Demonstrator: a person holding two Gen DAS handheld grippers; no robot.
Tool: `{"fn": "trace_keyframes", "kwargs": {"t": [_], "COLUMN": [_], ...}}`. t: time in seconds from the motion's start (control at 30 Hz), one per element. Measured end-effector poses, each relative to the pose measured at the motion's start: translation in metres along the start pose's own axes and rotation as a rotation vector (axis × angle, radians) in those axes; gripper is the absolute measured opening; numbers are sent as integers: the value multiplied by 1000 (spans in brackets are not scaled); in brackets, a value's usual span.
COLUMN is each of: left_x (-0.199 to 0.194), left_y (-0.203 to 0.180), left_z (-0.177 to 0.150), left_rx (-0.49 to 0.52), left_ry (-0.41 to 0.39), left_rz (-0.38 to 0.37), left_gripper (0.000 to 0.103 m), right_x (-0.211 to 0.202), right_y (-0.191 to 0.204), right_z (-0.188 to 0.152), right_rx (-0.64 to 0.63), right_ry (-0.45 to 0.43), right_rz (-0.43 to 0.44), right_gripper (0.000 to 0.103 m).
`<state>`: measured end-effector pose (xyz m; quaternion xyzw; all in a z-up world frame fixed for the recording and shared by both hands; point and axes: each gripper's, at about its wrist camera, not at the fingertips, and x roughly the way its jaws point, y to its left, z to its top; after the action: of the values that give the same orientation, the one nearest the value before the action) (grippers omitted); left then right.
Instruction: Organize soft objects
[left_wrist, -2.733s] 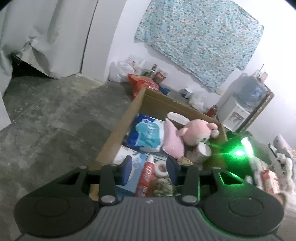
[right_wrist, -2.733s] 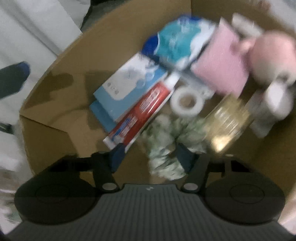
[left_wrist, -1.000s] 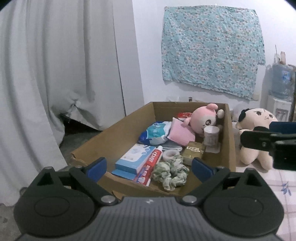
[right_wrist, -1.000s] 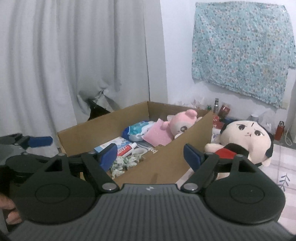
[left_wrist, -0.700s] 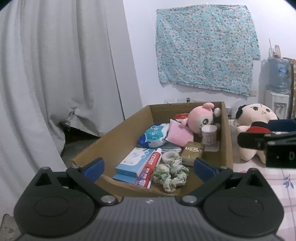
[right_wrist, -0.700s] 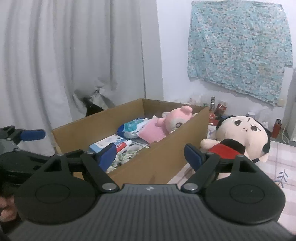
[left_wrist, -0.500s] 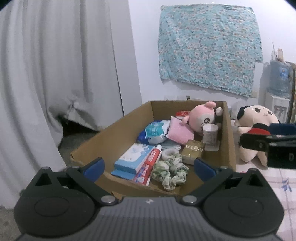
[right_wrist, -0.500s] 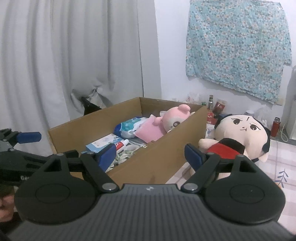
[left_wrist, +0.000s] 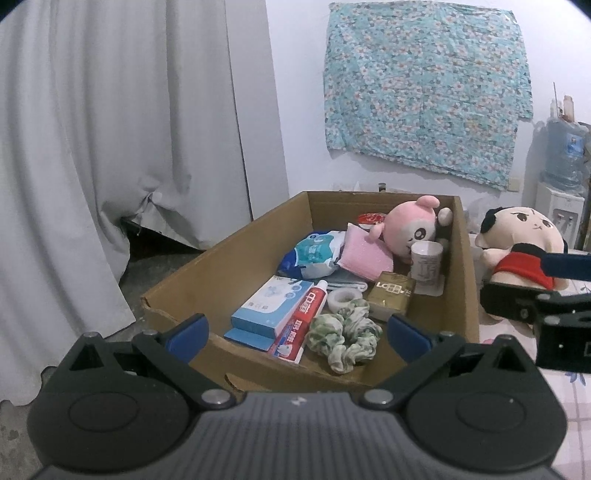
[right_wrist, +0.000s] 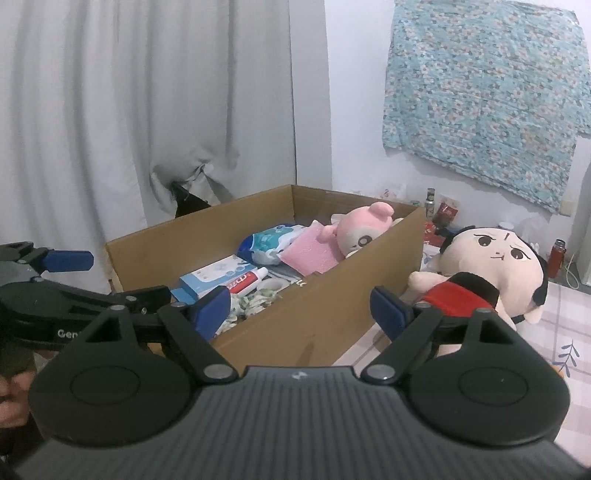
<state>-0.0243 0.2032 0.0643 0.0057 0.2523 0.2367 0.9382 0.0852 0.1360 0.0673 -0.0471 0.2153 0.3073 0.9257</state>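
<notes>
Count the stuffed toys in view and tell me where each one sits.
2. The pink plush lies inside the cardboard box, at its far end. The big-headed doll in red sits outside, on the floor beside the box. Others may be hidden beneath the clutter.

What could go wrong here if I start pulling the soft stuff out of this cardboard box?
The green scrunchie lies against the toothpaste tube, so a wide-open left gripper may catch both. The pink plush leans beside an upright paper cup, which lifting the plush could tip. The right gripper straddles the cardboard box wall and could snag it on its way in.
</notes>
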Motion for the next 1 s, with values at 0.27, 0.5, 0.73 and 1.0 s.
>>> {"fn": "trace_keyframes", "kwargs": {"t": [0.27,0.5,0.73,1.0], "left_x": [1,3,4,7], "left_y": [0,2,1,-3], "left_z": [0,0,1,-3], "left_rx": [10,20,24,54], "left_ry": [-2,2,5,2], "left_rz": [10,19,29,45], "left_gripper": [103,103,103,103], "right_x": [2,1,-1,-5], "right_y": [-1,-5,-7,-8], "right_z": [-1,-1,0,3], "right_rx": [6,26,30,33], "right_ry": [8,2,-10,-18], "right_rz": [5,-3,-9,3], "right_gripper": [83,83,83,85]}}
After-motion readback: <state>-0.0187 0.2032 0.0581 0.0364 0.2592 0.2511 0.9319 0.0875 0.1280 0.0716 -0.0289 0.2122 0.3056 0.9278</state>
